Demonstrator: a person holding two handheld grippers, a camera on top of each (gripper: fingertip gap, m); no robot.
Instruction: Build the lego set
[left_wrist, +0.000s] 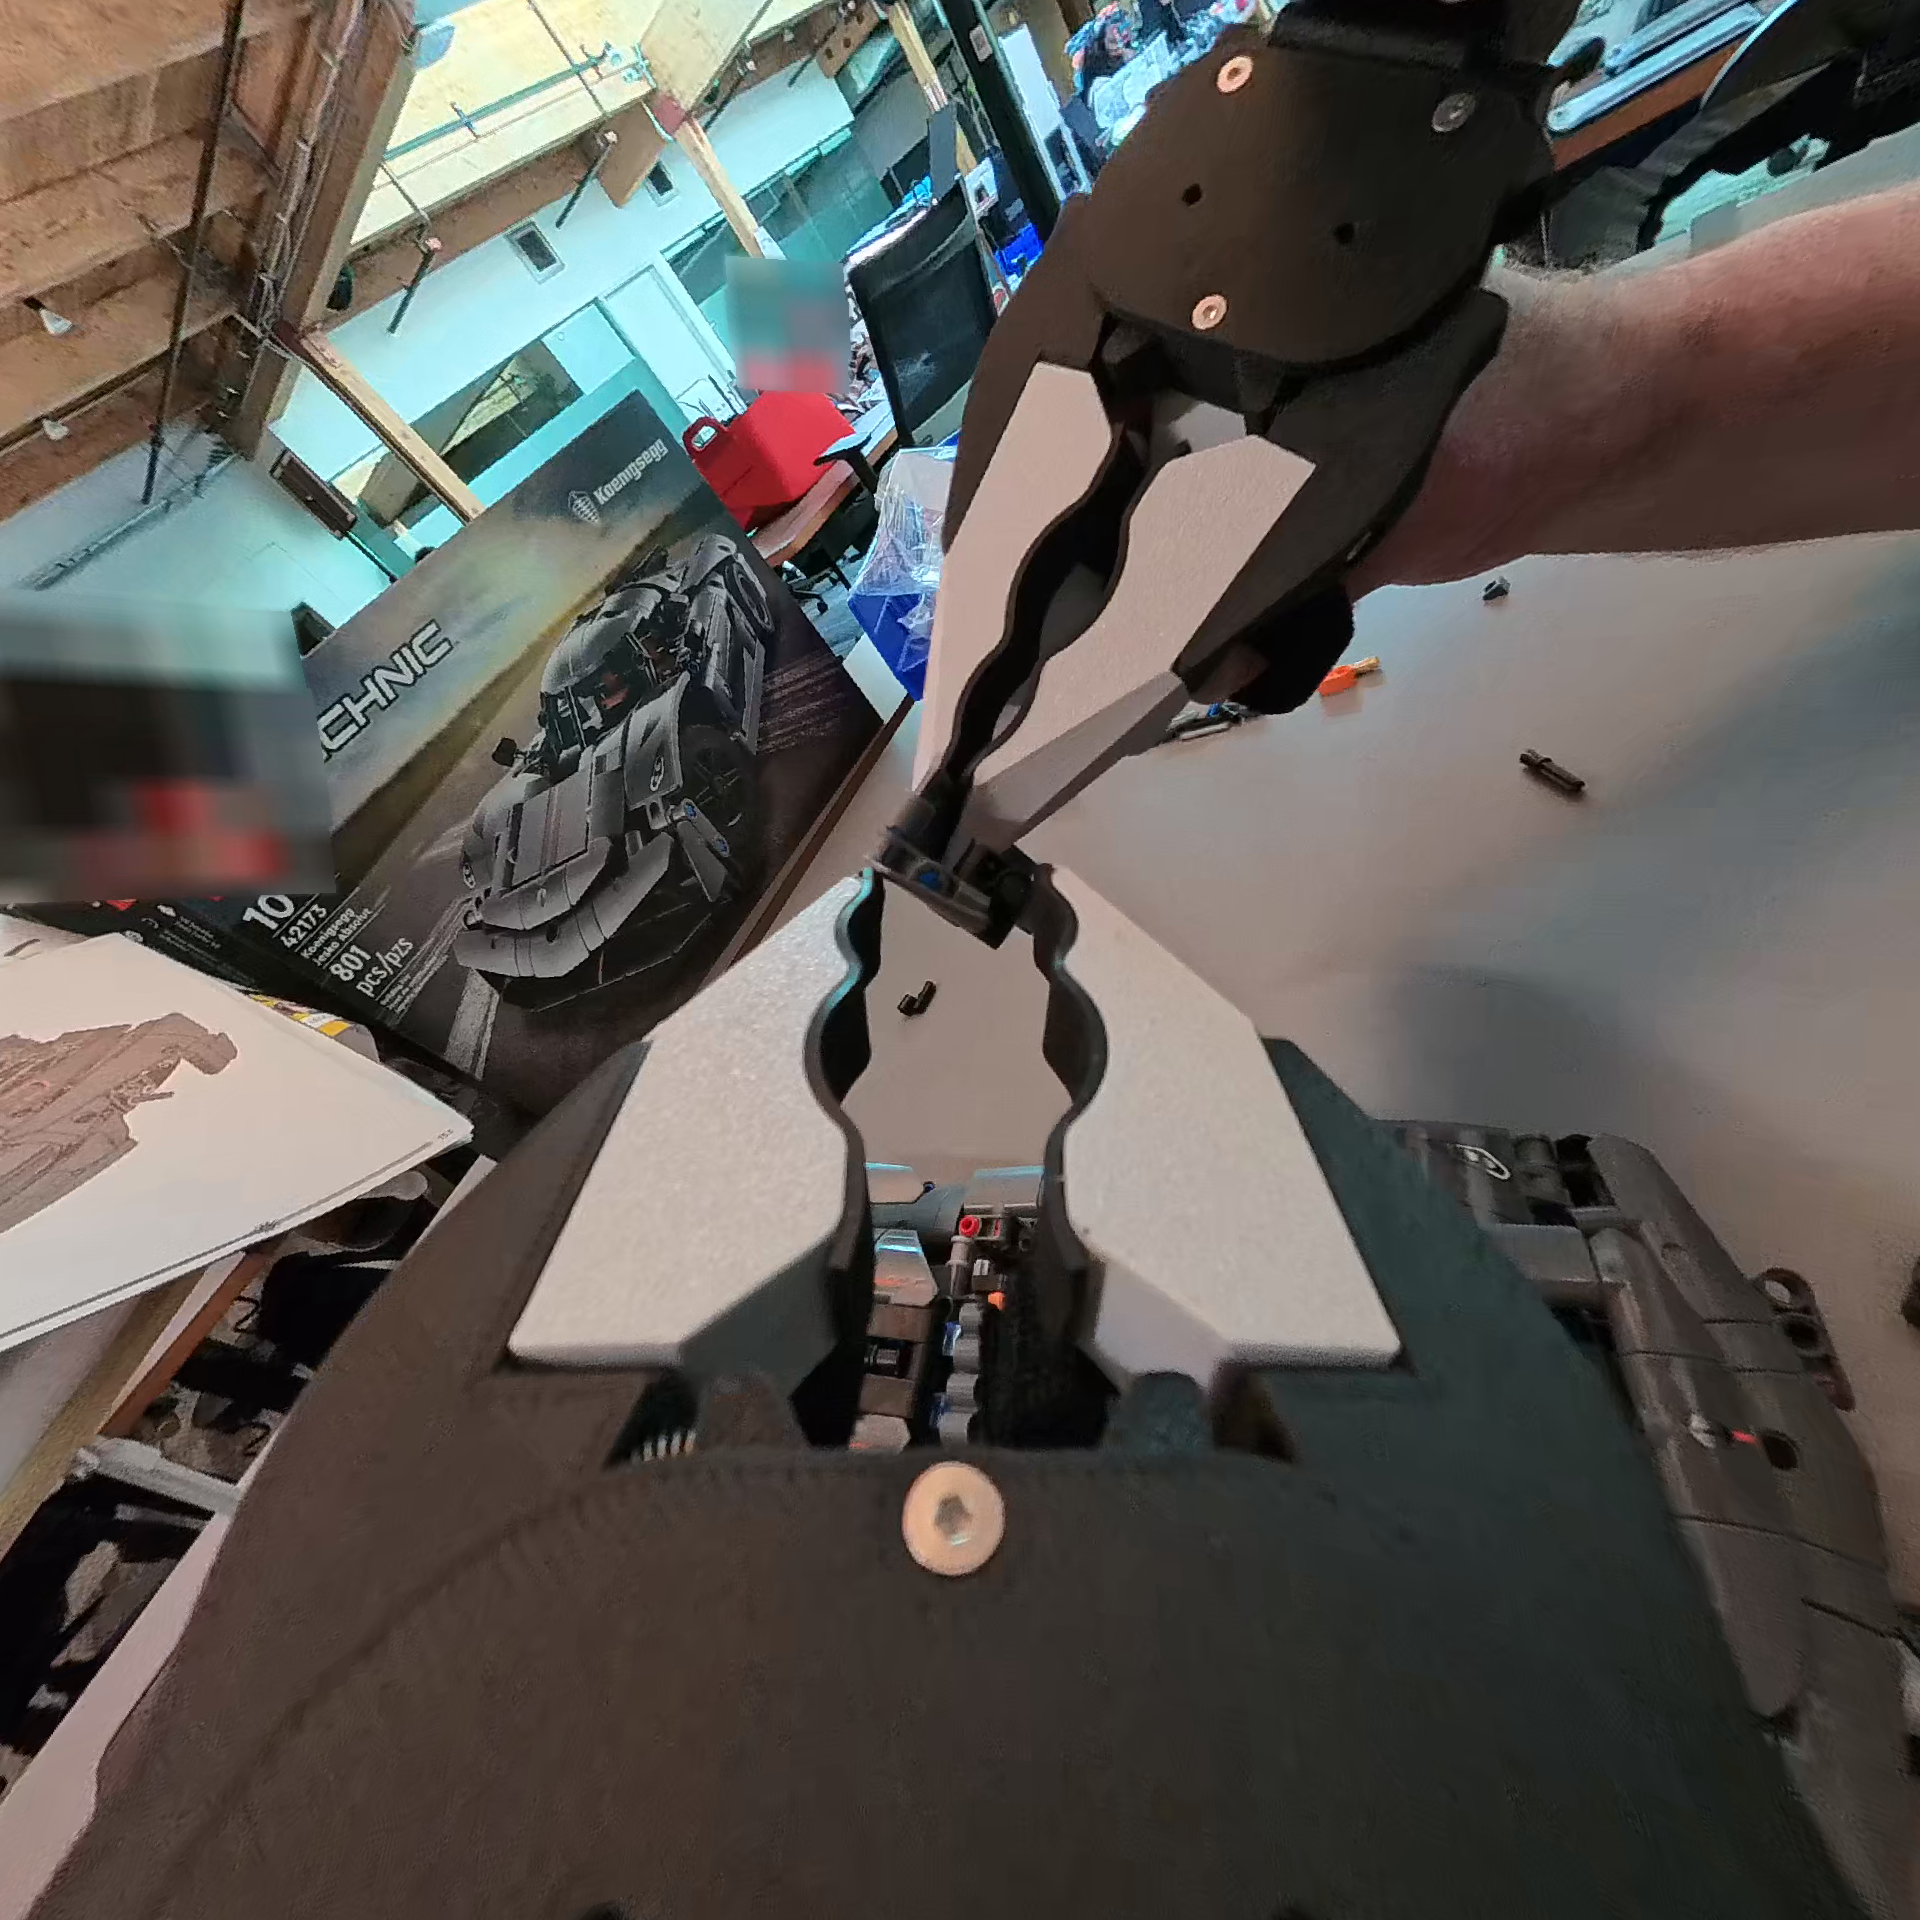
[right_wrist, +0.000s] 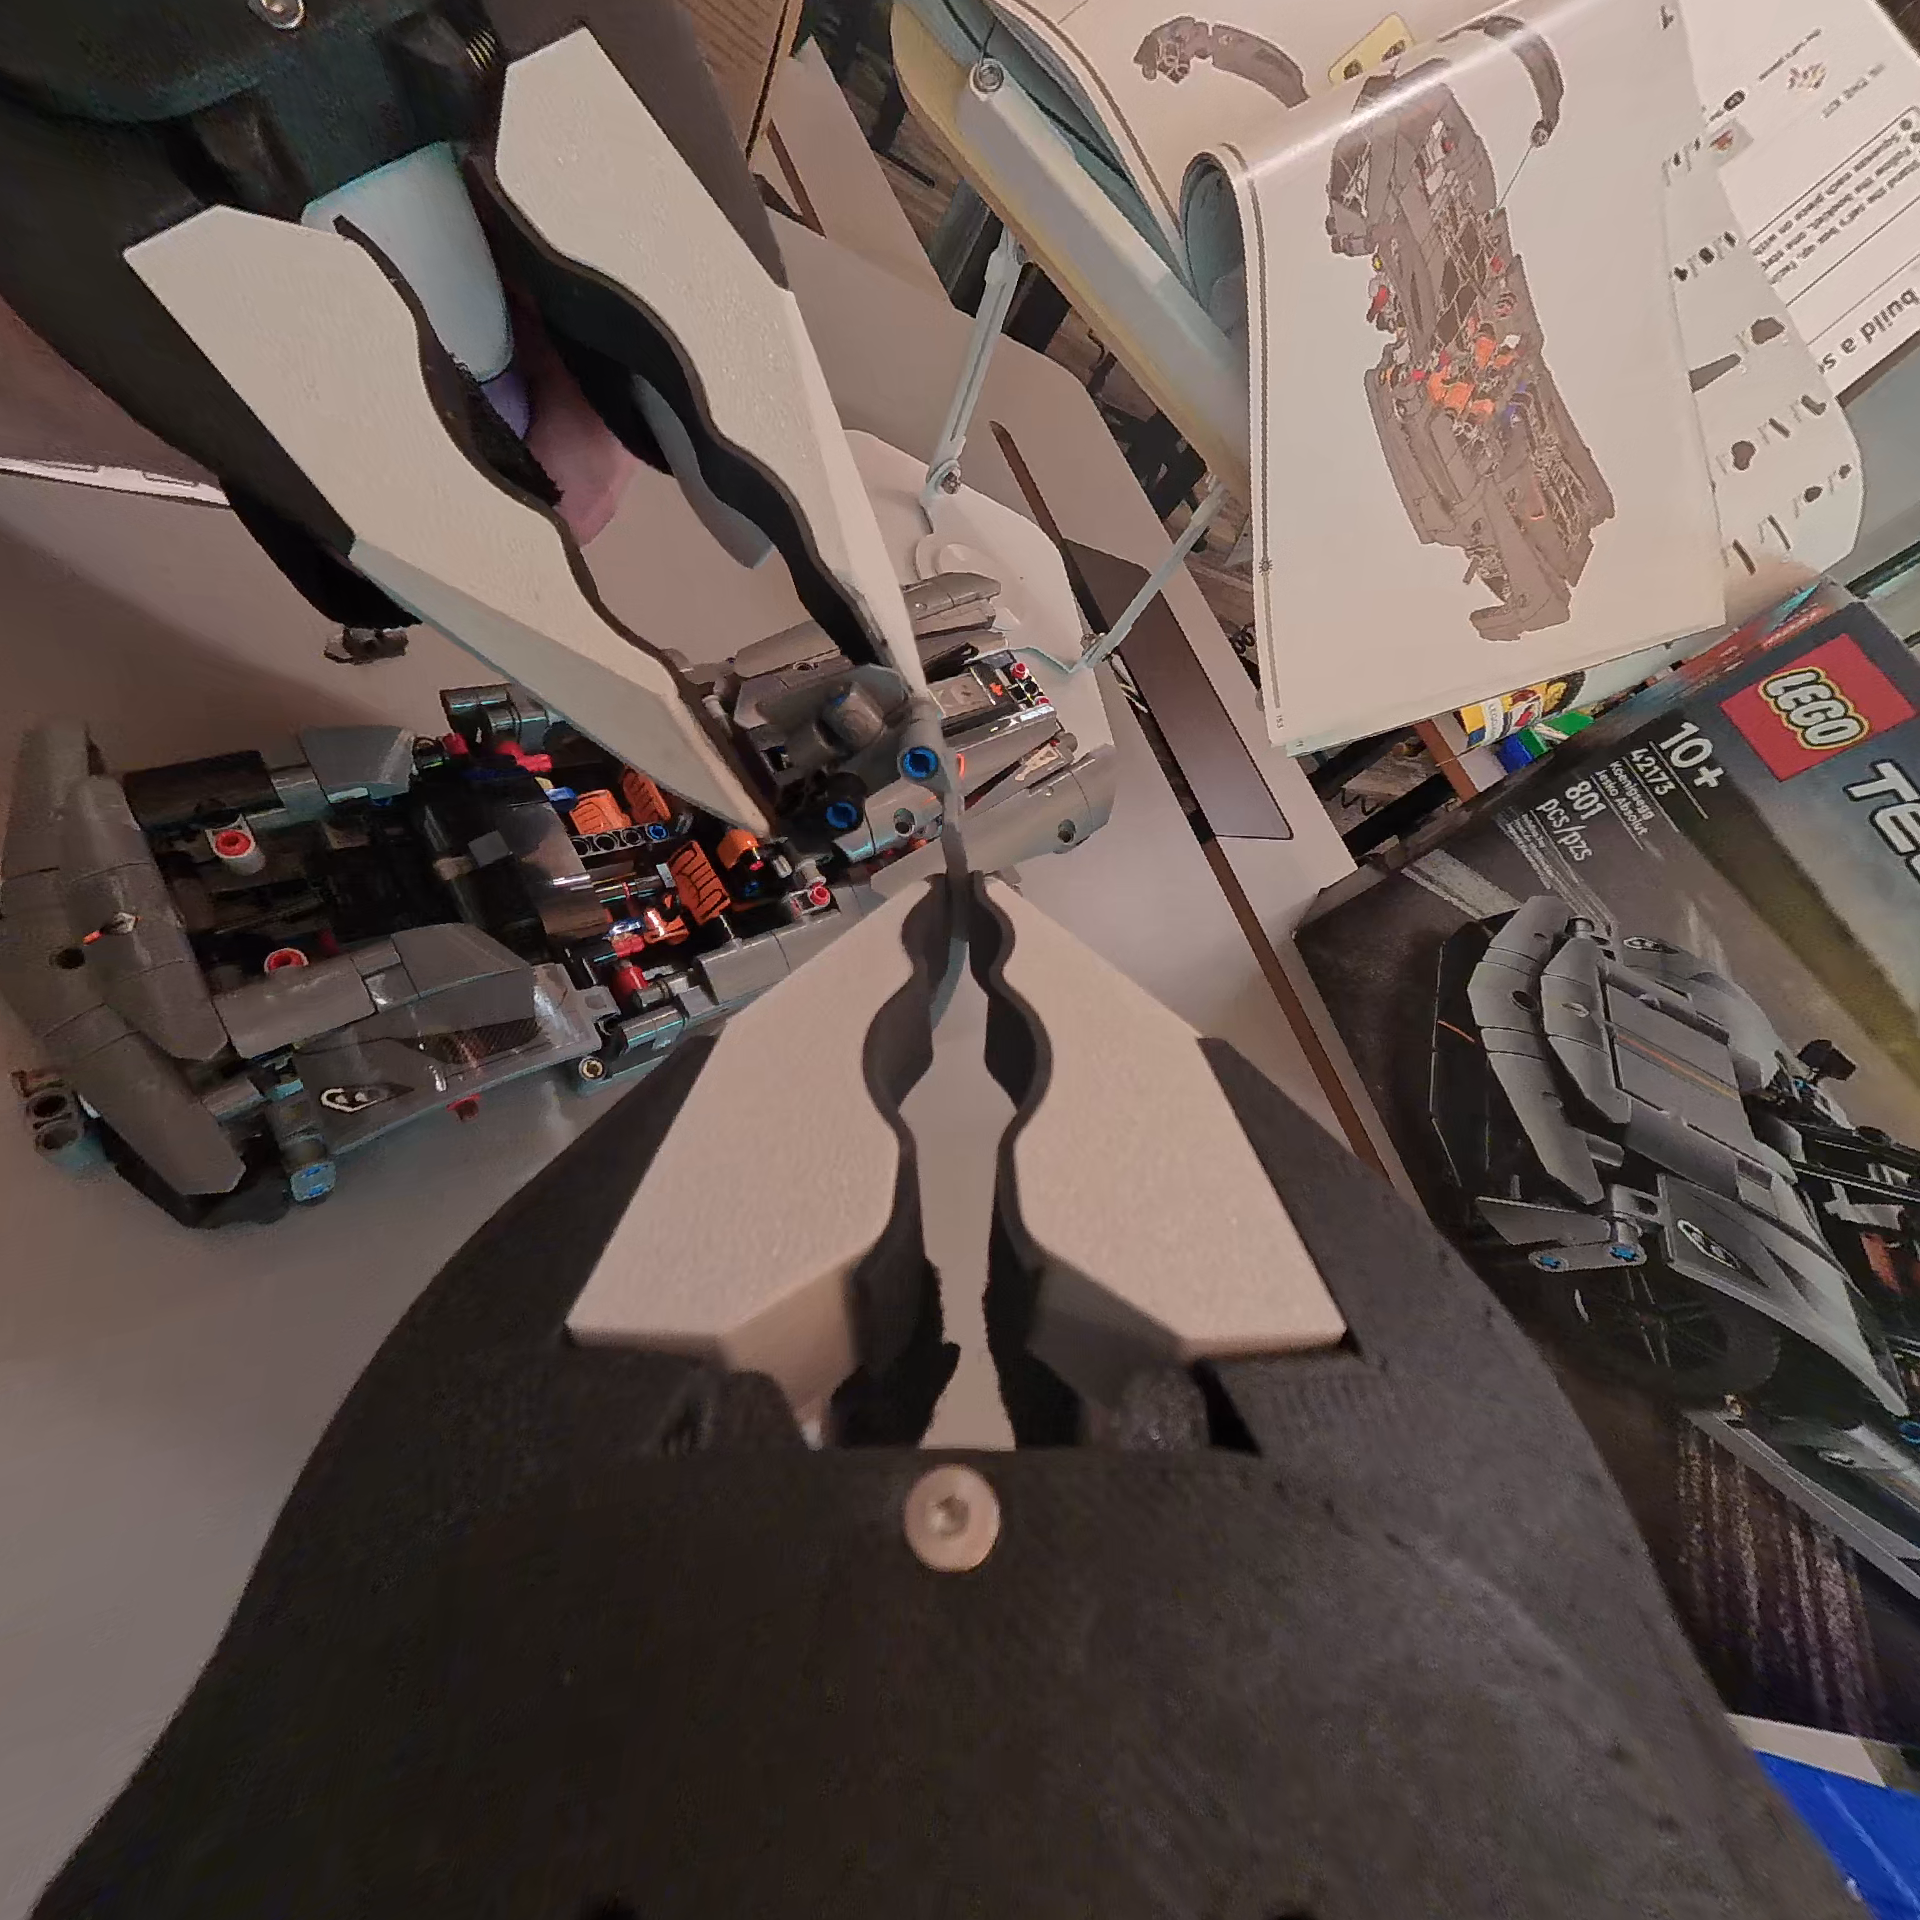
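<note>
A small grey Technic piece with blue pins is held in the air between both grippers. My right gripper comes down from the upper right and is shut on a thin grey part of it. My left gripper has its tips around the piece, touching both ends, jaws set wide. In the right wrist view my left gripper reaches in from the upper left over the piece, and my right gripper is nearly closed. The partly built grey car lies on the white table below.
The set's box stands at the table's left edge and shows in the right wrist view. The instruction booklet is propped open behind it. Loose black pins and an orange piece lie on the table. The car sits under my left gripper. Less than 4 cm separates the two grippers' tips.
</note>
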